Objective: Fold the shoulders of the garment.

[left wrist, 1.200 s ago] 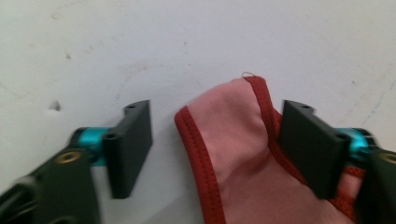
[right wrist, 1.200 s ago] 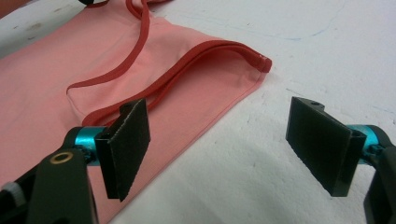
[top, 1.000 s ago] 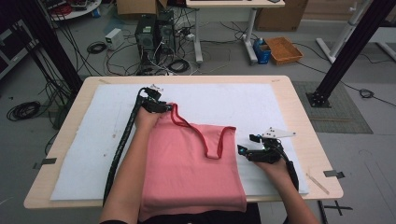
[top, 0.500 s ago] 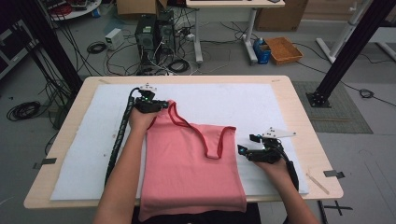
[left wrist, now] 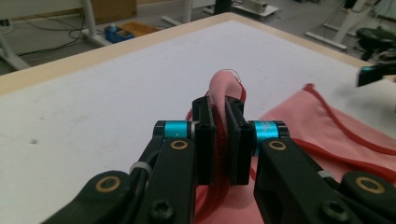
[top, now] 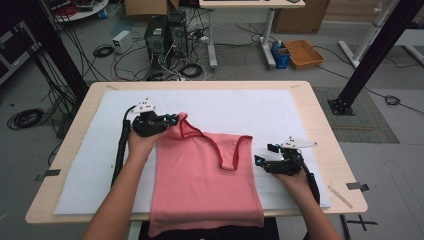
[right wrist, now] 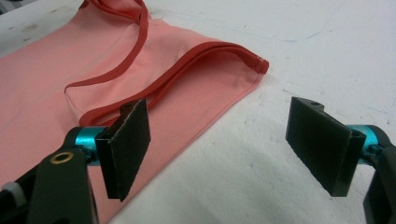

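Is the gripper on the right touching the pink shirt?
Apart. In the right gripper view, the right gripper stands open with white table cover between its jaws, and the pink shirt lies beyond them with its near strap untouched.

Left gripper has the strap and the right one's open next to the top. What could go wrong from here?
The left gripper pinches only the thin strap, so a harder pull could slip it out or stretch it. The right gripper is open beside the pink top, which overhangs the table edge and could drag unevenly.
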